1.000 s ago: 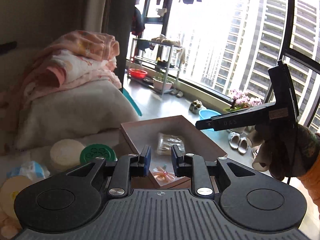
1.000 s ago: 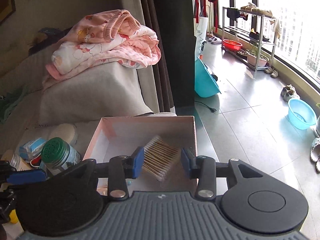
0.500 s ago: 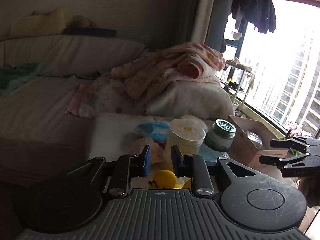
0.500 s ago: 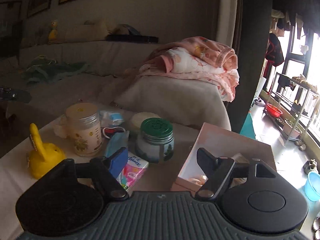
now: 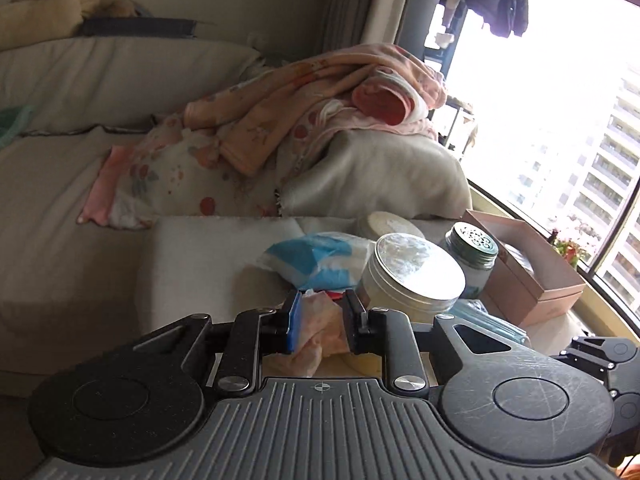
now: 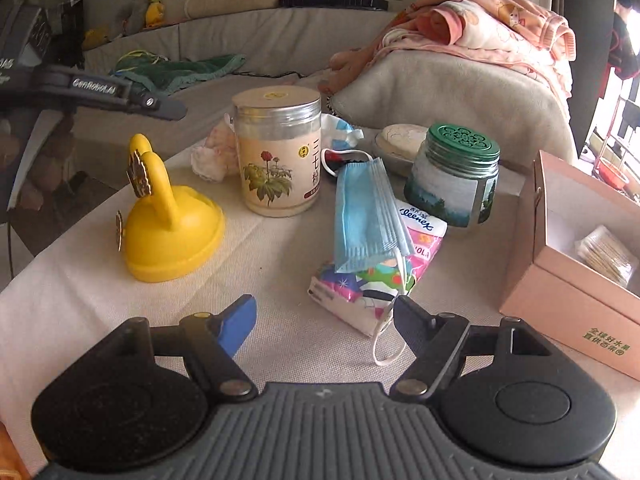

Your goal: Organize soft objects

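Note:
My left gripper (image 5: 320, 326) has its jaws around a crumpled pink-and-white soft cloth (image 5: 316, 332), which also shows in the right wrist view (image 6: 214, 152) behind the tall jar. Whether the jaws press it is unclear. My right gripper (image 6: 324, 324) is open and empty, low over the table, just in front of a blue face mask (image 6: 366, 216) lying on a colourful tissue pack (image 6: 376, 272). The pink cardboard box (image 6: 568, 292) at the right holds a pack of cotton swabs (image 6: 608, 254).
A tall flower-label jar (image 6: 280, 152), a green-lidded jar (image 6: 456, 176), a yellow plastic toy (image 6: 168, 220) and a round white tin (image 6: 400, 140) stand on the cloth-covered table (image 6: 280, 248). A blue-and-white plastic pack (image 5: 316, 258) lies behind. Pink blankets (image 6: 480, 28) sit on the sofa.
Both grippers swung from the box and window toward the table. The right gripper opened wide and dropped near the mask. The left gripper came down around the pink cloth.

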`<state>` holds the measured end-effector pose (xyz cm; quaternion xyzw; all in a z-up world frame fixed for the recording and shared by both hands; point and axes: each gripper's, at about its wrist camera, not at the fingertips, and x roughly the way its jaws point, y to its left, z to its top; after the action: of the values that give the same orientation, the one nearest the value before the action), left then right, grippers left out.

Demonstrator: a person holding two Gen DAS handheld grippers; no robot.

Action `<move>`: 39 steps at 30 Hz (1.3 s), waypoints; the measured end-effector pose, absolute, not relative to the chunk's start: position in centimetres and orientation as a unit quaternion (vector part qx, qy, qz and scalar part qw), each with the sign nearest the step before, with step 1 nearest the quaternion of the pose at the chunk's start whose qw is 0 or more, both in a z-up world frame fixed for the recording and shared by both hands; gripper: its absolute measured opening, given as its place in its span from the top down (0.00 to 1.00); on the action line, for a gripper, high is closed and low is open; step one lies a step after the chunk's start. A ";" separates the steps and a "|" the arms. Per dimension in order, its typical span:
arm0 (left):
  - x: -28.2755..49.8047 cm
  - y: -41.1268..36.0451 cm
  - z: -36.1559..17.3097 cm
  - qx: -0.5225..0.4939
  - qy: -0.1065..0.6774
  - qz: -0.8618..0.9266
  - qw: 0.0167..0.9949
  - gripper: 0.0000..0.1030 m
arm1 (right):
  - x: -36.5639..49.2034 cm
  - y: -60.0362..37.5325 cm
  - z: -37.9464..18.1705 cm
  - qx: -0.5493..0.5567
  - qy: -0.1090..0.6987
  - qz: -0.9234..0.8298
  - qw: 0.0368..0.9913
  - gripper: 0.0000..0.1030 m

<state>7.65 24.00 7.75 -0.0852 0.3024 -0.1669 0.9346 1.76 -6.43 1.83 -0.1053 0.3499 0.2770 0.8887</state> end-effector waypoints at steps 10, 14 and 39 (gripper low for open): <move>12.3 22.1 3.5 0.010 0.391 -0.199 0.899 0.76 | 1.4 -6.2 0.1 -0.118 0.340 0.275 0.892 0.26; 12.2 20.9 3.0 0.037 0.398 -0.197 0.895 0.73 | 1.8 -6.8 0.0 -0.095 0.349 0.280 0.889 0.25; 10.6 23.4 2.1 -0.090 0.382 -0.133 0.910 0.85 | 2.2 -5.9 -0.2 -0.112 0.363 0.310 0.871 0.04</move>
<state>10.64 23.36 2.13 -0.0895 0.3818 -0.1326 0.9103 2.22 -5.88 -0.16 -0.1121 0.3628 0.3104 0.8715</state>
